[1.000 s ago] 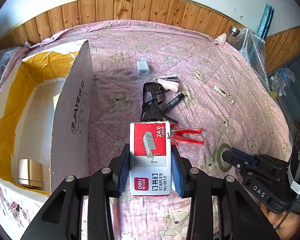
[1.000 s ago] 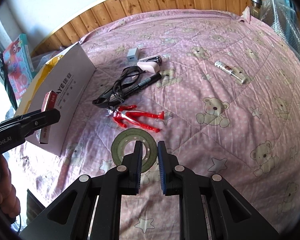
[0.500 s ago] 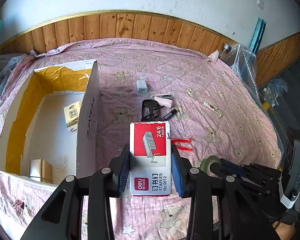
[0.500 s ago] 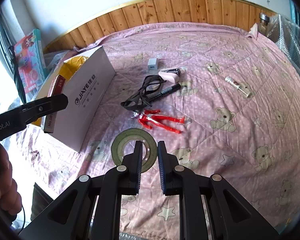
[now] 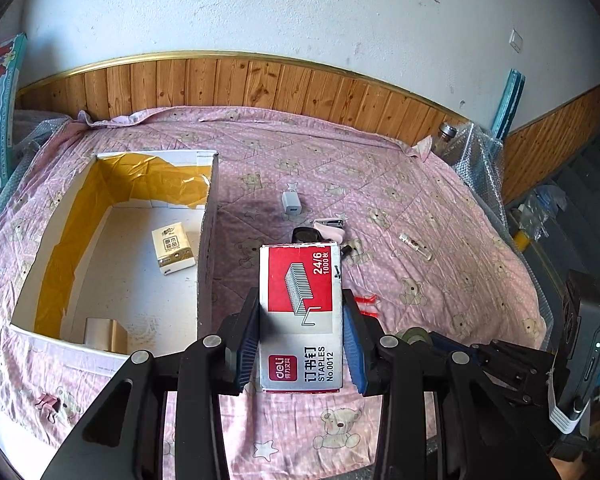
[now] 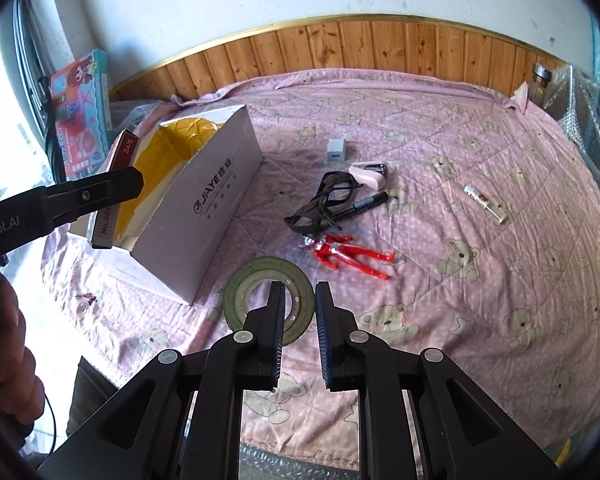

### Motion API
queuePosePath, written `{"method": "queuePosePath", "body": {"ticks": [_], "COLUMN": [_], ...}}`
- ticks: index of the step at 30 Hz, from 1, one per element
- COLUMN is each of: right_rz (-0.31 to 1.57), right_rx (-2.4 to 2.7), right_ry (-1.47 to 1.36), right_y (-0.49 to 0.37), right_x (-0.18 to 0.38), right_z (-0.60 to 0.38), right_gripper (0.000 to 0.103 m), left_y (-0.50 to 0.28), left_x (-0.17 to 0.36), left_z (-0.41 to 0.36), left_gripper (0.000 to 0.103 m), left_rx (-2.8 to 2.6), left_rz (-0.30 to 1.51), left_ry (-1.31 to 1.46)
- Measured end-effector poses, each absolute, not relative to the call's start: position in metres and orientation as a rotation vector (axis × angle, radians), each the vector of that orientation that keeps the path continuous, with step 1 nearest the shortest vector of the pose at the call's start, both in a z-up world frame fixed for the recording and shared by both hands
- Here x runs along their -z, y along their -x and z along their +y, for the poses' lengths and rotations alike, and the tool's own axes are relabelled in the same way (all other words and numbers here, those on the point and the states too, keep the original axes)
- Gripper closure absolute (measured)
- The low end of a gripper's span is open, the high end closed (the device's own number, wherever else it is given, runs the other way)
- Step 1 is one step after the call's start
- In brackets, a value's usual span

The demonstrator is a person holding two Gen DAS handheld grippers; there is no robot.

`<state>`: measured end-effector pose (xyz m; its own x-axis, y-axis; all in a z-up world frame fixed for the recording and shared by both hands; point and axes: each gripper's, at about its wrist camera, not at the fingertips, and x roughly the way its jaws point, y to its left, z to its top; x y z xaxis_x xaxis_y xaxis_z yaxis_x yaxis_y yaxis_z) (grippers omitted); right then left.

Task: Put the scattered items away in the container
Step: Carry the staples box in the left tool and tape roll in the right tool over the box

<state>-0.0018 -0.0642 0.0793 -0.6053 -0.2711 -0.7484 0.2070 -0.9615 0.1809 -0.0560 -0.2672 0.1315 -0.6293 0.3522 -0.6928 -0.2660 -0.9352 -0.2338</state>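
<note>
My left gripper (image 5: 301, 304) is shut on a red and grey staples box (image 5: 302, 316), held in the air just right of the white cardboard container (image 5: 206, 240). In the right wrist view the staples box (image 6: 116, 184) hangs over the near left corner of the container (image 6: 216, 200). My right gripper (image 6: 300, 292) is shut on a green tape roll (image 6: 244, 284), with one finger through its hole and the other outside the ring. The tape roll (image 5: 414, 336) also shows low at the right in the left wrist view.
On the pink quilt lie a white charger (image 5: 290, 203), a pink stapler (image 5: 332, 228), a black marker (image 6: 360, 204), black glasses (image 6: 320, 208), a red figure (image 6: 348, 254) and a small tube (image 6: 486, 203). A tissue pack (image 5: 173, 250) and a gold item (image 5: 104, 334) lie inside the container.
Both grippers have risen and drawn back from the bed. The tape roll has come up with the right gripper, away from the red figure. The container's inside is now in full view.
</note>
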Motion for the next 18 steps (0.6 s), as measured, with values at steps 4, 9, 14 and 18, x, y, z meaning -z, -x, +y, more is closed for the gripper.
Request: {"method": "queuePosePath", "body": {"ticks": [4, 9, 14, 18], "right_rz": [-0.081, -0.047, -0.021, -0.005], "right_rx": [2.597, 2.592, 2.585, 2.578], "right_ry": [-1.203, -1.178, -1.157, -1.145], "right_y": [-0.003, -0.008, -0.012, -0.013], "right_x": [-0.089, -0.099, -0.106, -0.111], "right_z": [-0.075, -0.088, -0.100, -0.108], "right_gripper": [0.087, 0.087, 0.087, 0.087], "left_y": [0.050, 0.044, 0.040, 0.037], "left_x": [-0.140, -0.147, -0.152, -0.155], "left_z": [-0.278, -0.292, -0.303, -0.310], "left_gripper": [0.064, 0.064, 0.064, 0.064], "left_rx": [-2.578, -2.592, -2.607, -2.619], "left_rz": [-0.180, -0.215, -0.239, -0.250], "left_ry": [1.089, 1.059, 1.040, 1.024]}}
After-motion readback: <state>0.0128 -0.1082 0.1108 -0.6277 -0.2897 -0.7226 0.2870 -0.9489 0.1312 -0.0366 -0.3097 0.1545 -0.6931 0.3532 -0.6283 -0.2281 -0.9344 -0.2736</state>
